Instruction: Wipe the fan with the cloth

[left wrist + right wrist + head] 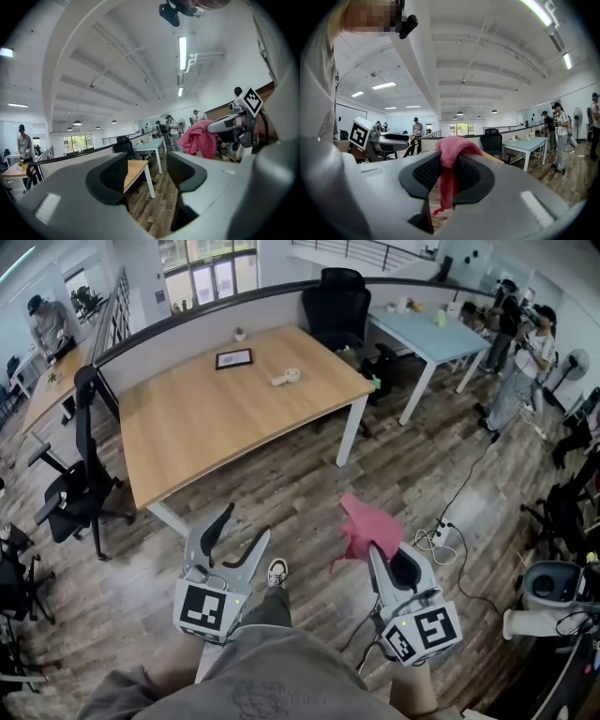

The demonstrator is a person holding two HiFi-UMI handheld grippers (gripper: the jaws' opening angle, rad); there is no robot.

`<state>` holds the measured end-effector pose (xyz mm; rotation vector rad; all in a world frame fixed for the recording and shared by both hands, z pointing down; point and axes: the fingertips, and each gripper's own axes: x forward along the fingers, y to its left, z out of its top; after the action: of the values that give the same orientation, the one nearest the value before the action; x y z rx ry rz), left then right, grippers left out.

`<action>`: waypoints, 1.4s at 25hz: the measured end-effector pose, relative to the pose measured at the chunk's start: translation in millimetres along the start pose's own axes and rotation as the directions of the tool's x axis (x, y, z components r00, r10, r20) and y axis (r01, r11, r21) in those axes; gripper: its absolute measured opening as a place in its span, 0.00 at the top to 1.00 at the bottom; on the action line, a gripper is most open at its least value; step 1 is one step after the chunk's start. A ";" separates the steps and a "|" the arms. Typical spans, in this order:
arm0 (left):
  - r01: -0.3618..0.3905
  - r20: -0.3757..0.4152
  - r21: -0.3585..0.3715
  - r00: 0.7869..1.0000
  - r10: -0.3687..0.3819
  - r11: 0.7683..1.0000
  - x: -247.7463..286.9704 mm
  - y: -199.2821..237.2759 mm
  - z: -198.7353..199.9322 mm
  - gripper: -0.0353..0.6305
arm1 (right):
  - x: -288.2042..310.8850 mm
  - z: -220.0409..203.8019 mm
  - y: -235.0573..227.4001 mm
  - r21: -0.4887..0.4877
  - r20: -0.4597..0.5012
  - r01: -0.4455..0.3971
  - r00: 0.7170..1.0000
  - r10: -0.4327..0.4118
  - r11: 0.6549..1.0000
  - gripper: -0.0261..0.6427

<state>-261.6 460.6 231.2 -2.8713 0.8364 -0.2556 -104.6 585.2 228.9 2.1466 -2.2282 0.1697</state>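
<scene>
Pink cloth (366,526), crumpled and fuzzy, pinched tight by right gripper (384,559), a thin tail dangling below; left gripper (246,527) spread wide, empty.

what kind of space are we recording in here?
Probably an open-plan office: a wooden desk backed by a low partition, a black office chair, and a pale blue table beyond.

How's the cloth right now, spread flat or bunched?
Bunched. The cloth is pinched between the right gripper's jaws, crumpled above them, with one tail hanging below.
</scene>
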 end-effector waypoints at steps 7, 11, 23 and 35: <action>0.034 -0.018 0.008 0.999 -0.034 0.999 64.2 44.4 -2.4 0.57 | 68.6 6.4 -28.8 0.008 -0.030 0.021 0.999 -0.021 1.000 0.85; 0.050 -0.017 0.009 0.999 -0.050 0.999 105.9 83.0 -1.1 0.57 | 121.7 15.9 -41.6 0.010 -0.047 0.031 0.998 -0.030 0.999 0.85; 0.103 -0.004 0.035 0.995 -0.103 0.994 209.0 185.5 -11.1 0.57 | 274.1 40.5 -67.9 -0.014 -0.054 0.035 0.998 -0.036 0.999 0.85; 0.097 -0.031 0.014 0.995 -0.097 0.995 268.5 236.0 -29.2 0.57 | 360.5 33.1 -91.7 -0.004 -0.086 0.006 0.996 -0.006 1.000 0.85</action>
<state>-166.7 115.2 250.2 -2.9042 0.6978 -0.3162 -25.9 220.3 239.0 2.1016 -2.1733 0.2535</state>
